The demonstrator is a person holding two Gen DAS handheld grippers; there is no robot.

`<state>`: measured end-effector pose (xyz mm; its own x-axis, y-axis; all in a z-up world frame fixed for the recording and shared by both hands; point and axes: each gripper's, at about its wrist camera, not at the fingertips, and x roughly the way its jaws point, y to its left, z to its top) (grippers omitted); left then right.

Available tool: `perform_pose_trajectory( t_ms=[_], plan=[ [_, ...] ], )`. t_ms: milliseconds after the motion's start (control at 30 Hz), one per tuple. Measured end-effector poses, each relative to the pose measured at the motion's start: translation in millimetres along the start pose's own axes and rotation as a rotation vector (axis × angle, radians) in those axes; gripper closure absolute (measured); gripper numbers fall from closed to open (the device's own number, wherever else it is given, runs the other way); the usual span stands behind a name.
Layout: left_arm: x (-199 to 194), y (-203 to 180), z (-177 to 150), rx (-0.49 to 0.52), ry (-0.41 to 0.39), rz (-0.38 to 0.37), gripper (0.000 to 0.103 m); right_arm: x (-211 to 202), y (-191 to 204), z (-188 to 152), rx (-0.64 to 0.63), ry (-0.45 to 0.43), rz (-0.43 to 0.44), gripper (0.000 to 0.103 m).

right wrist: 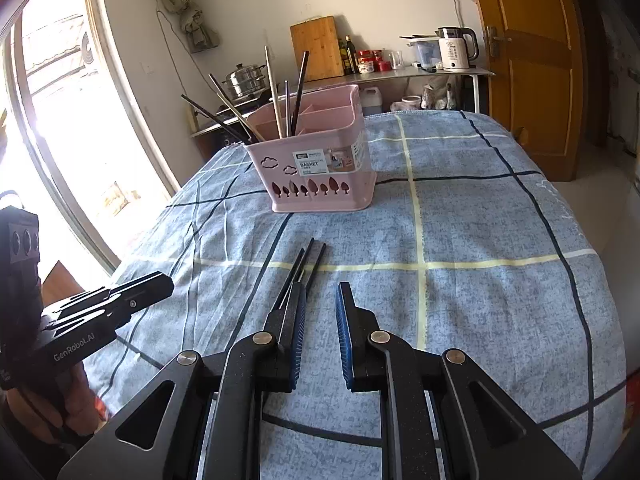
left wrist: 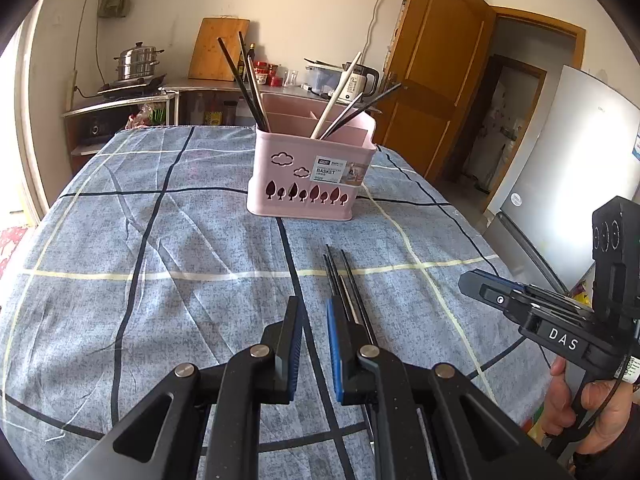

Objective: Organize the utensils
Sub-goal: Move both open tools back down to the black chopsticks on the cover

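- Left wrist view: the left tool (left wrist: 313,312) hovers low over the counter (left wrist: 140,280), which is draped in a blue checked cloth; its blue-padded jaws stand apart with nothing between them.
- A bundle of dark chopsticks (left wrist: 345,280) lies flat on the cloth just ahead of the right-hand finger; their near ends are hidden behind that finger, so the count is hard to make out.
- The pink basket (left wrist: 310,182) stands upright further back, near the middle of the counter, with cloud and tree cut-outs and a label on its front. Dark and pale chopsticks lean out of its compartments at both ends.
- The right tool (left wrist: 470,282) enters at the right edge, gripped by a hand (left wrist: 588,408); its tips overlap side-on, so I cannot tell their gap here.
- Right wrist view: the right tool (right wrist: 321,308) has its jaws apart and empty, above the cloth.
- The loose chopsticks (right wrist: 306,264) lie beside its left-hand finger, partly covered by it.
- The basket (right wrist: 316,168) sits beyond them, well apart.
- The left tool (right wrist: 160,282) shows at the left edge, cut off by the frame.
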<state>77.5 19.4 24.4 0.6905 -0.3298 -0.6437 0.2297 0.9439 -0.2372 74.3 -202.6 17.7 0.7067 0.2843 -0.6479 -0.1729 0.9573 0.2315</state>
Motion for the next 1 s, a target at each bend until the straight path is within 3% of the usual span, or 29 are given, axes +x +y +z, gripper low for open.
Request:
perform_pose_trajectory(
  t_ms=[1000],
  plan=[
    [60.2,34.2,20.3,-0.066,0.063,-0.010,0.091,120.4,4.9,28.0,0.025,0.203,-0.030,0.088]
  ],
)
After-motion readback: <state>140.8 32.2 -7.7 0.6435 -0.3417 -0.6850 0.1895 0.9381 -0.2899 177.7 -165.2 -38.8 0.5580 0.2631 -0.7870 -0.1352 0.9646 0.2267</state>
